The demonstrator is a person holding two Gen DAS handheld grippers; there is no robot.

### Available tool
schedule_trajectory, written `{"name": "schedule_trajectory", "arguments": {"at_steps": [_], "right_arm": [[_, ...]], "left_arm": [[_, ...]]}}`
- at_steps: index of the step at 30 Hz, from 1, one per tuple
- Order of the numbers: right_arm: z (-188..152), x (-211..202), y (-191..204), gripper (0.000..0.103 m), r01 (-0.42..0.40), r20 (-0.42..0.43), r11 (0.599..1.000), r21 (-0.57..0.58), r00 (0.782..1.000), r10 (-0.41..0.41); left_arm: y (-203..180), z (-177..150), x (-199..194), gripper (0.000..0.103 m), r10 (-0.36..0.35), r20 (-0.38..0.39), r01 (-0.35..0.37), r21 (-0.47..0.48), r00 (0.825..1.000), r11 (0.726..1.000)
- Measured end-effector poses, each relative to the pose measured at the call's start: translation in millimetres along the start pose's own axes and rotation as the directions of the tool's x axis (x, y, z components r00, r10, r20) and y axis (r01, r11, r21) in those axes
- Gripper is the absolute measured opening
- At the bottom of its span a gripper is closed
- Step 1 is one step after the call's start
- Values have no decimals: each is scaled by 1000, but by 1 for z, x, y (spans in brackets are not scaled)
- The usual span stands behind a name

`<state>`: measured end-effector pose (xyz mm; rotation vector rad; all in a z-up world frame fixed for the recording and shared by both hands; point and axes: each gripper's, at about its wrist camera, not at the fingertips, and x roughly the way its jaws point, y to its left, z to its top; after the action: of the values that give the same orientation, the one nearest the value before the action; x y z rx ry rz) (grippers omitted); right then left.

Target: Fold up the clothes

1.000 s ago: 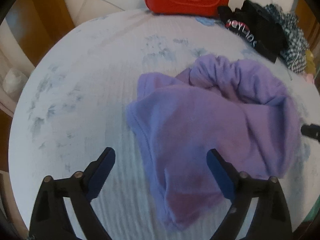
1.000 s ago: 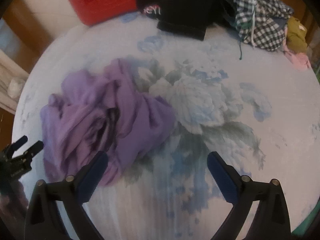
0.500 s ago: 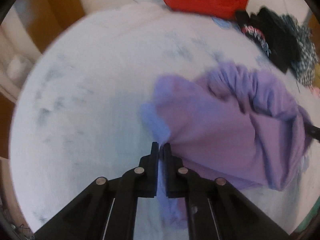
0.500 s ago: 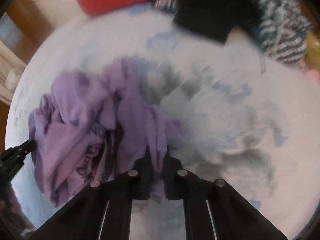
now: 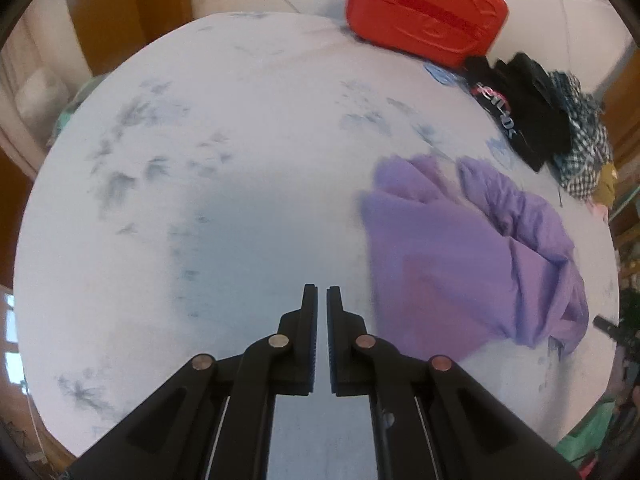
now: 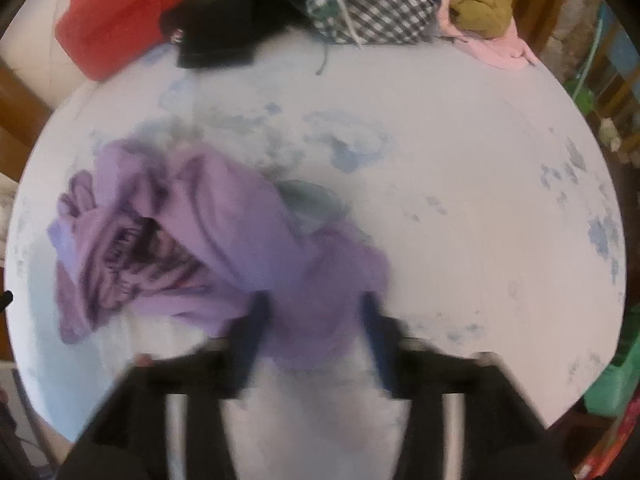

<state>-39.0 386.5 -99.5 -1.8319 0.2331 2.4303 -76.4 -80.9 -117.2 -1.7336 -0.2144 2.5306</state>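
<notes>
Folding looks barely begun: purple shirt [image 5: 472, 264] lies crumpled at right of frame on the bed [image 5: 224, 184]. Left claw [image 5: 321, 292] is closed, empty; right claw [image 6: 312, 312] is spread around its hem.

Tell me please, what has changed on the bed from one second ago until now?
The left gripper shut near the crumpled purple cotton shirt, but now its jaws hold nothing and the shirt lies to its right. The right gripper also shut at the shirt; now its jaws are open around a fold. The shirt's shape shifted. The red zipped bag and the black garment stayed in place.
</notes>
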Motion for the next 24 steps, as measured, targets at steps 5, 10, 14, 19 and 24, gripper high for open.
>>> {"name": "schedule_trajectory", "arguments": {"at_steps": [5,10,14,19,24], "right_arm": [[17,-12,21,61,-95,60,992,-88,993,101],[34,-2,69,82,-251,27,959,-129,966,257],[33,12,108,88,-328,-22,934,-142,944,328],[33,47,150,60,-325,-106,927,-187,945,310],[55,18,112,7,-372,34,923,-95,926,377]], "left_arm": [[-45,-2,23,5,-18,-29,20,62,999,998],[-77,-2,49,14,-60,-71,69,136,996,988],[-89,-6,64,84,-87,-105,104,170,991,980],[-94,-7,72,84,-75,-118,97,201,990,975],[-96,-9,83,72,-37,-131,65,223,991,973]]}}
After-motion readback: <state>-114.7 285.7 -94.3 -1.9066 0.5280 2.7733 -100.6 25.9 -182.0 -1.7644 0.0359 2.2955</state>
